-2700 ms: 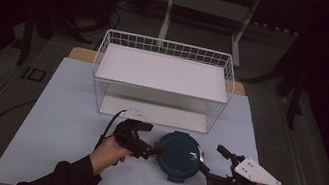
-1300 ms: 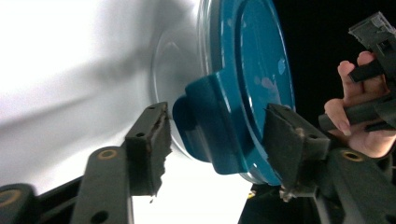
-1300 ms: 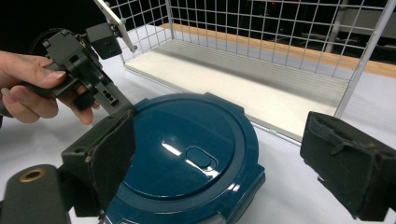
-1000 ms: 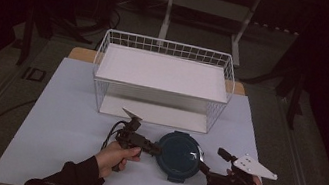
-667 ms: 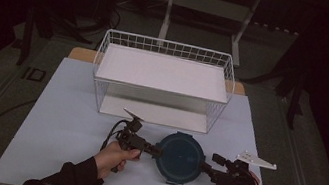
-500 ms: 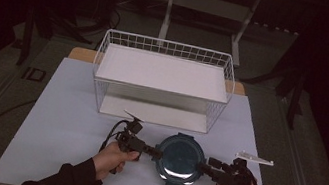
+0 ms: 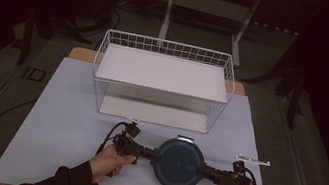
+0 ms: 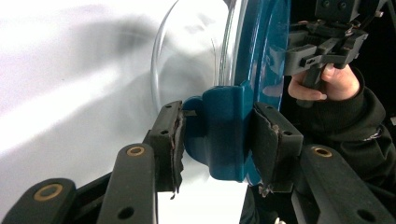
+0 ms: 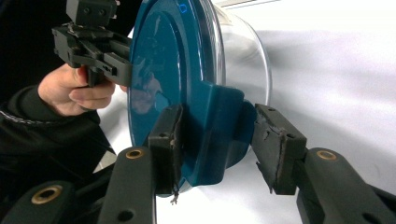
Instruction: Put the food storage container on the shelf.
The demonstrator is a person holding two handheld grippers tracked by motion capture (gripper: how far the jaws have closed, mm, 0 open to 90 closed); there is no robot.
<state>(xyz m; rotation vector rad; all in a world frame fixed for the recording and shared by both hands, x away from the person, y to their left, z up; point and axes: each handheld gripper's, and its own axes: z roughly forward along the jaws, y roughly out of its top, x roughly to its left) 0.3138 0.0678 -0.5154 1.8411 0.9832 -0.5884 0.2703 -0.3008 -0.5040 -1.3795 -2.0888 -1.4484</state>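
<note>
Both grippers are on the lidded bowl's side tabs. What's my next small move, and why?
Probably close the right gripper a touch more: its outer pad seems to stand off the lid tab, while the left gripper looks clamped on its tab. Then lift the bowl evenly.

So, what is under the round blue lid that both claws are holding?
Under the blue lid sits a clear glass bowl; its curved wall shows in both gripper views. Whether anything lies inside it cannot be seen, because the lid covers the opening and the wall shows only glare.
</note>
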